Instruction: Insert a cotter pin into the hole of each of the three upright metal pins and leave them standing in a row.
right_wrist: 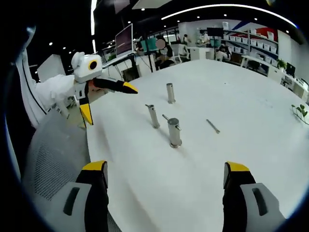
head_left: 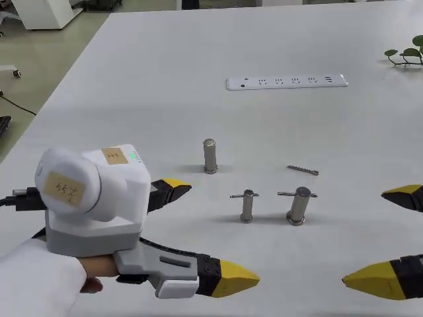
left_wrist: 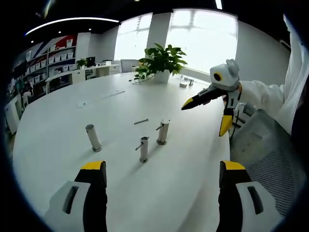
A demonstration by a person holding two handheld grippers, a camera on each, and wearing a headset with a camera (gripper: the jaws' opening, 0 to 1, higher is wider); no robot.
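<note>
Big white table (head_left: 165, 59), matte top. White power strip (head_left: 286, 82) lies flat toward the far side. Potted plant (left_wrist: 161, 58) at one end of the table, bright windows (left_wrist: 203, 38) behind it. Stocked shelves (left_wrist: 58, 67) along the wall. Curved ceiling light strip (left_wrist: 72, 21), dark ceiling. Pale floor (head_left: 39, 59). Grey mesh chair (left_wrist: 265, 159) by the table edge. Monitor (right_wrist: 124, 39) in bg, open-plan office.

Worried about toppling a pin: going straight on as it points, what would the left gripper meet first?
Most likely the slim upright pin with a cotter pin through it, nearest the line of the left gripper; depth is unclear.
</note>
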